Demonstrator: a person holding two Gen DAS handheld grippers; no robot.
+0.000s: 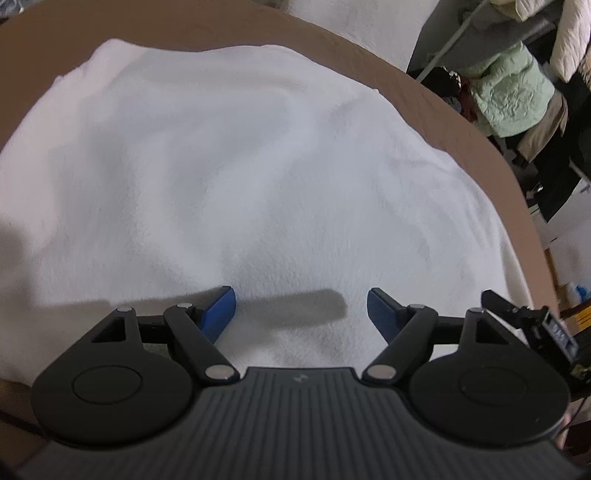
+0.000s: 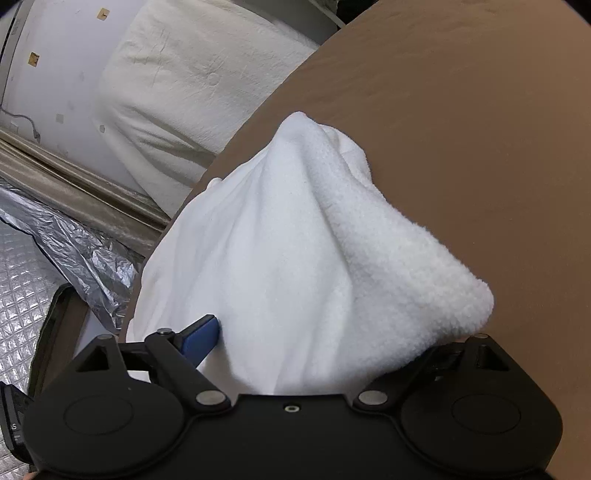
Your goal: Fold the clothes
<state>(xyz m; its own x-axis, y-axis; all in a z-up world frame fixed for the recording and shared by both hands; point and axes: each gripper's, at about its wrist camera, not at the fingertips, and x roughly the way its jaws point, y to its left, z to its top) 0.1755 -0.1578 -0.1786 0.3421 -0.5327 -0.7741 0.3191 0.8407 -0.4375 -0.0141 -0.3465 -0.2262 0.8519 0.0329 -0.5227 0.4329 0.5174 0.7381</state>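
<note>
A: What does the left wrist view give you that the right one lacks?

B: The whole spread of the white garment [image 1: 240, 177]. It lies broad and fairly flat on the brown counter [image 1: 221, 29], soft creases running across it, the surface fleecy. Beyond the counter's far right edge there is a pale green jacket [image 1: 509, 99] hanging among darker clutter. None of that shows from the right side.

A: And the left tool?

B: The left tool [image 1: 301, 306] stands spread, both blue fingers [image 1: 219, 310] in sight with bare cloth and a dark shadow between them. They hover low over the garment's near edge; nothing is pinched. Whether the tips brush the cloth I cannot tell.

A: Now the right wrist view.

B: There the garment [image 2: 295, 240] looks quite different: bunched up into a peaked mound, with a thick fuzzy fold rolled over on the right and smoother cloth on the left. It sits at the counter [image 2: 480, 110] edge. Past that edge lie a cream pillow [image 2: 192, 74], a white wall and crinkled silver foil [image 2: 74, 240].

A: The right tool's state?

B: The right tool [image 2: 317, 339] is spread wide. Its left blue finger [image 2: 201, 338] shows, lying against the smooth cloth; the right finger is hidden under the fuzzy fold. Cloth heaps between the jaws, but they stand far apart, not squeezing it.

A: So the garment's place overall?

B: On the counter, directly in front of both tools.
</note>
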